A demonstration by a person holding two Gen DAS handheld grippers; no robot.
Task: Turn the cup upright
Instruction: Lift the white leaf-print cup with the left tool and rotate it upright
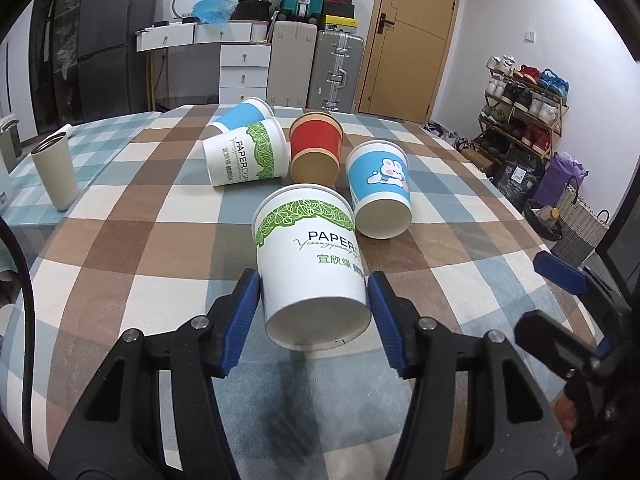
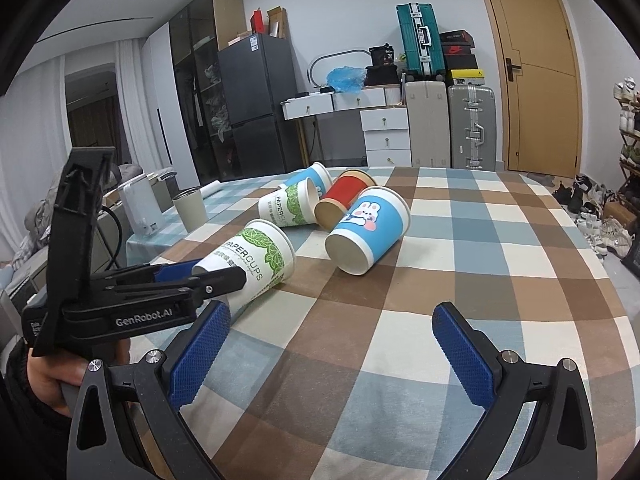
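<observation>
On the table [image 1: 120, 240], covered with a checked cloth, five paper cups lie on their sides, and the nearest one, a white cup with a green leaf band [image 1: 312, 264], serves as the landmark. It lies with its base toward the left camera and its rim pointing away. The left hand-held gripper [image 1: 314, 304] brackets this cup near its base, a blue pad on each side; the left pad looks to be touching the wall, the right pad just beside it, so whether the cup is actually clamped cannot be told. Just beyond and to the right of this cup lies a blue cup with a rabbit picture [image 1: 380, 188], base also toward the camera. Behind the landmark cup are a red cup [image 1: 316, 148], a second white leaf cup [image 1: 246, 152] and, farthest, a plain blue cup [image 1: 244, 114], bunched together. Well to the left of the landmark cup a pale tumbler [image 1: 54, 172] stands upright. The right hand-held gripper [image 2: 332, 348] hangs open above bare cloth to the right of the landmark cup, holding nothing.
</observation>
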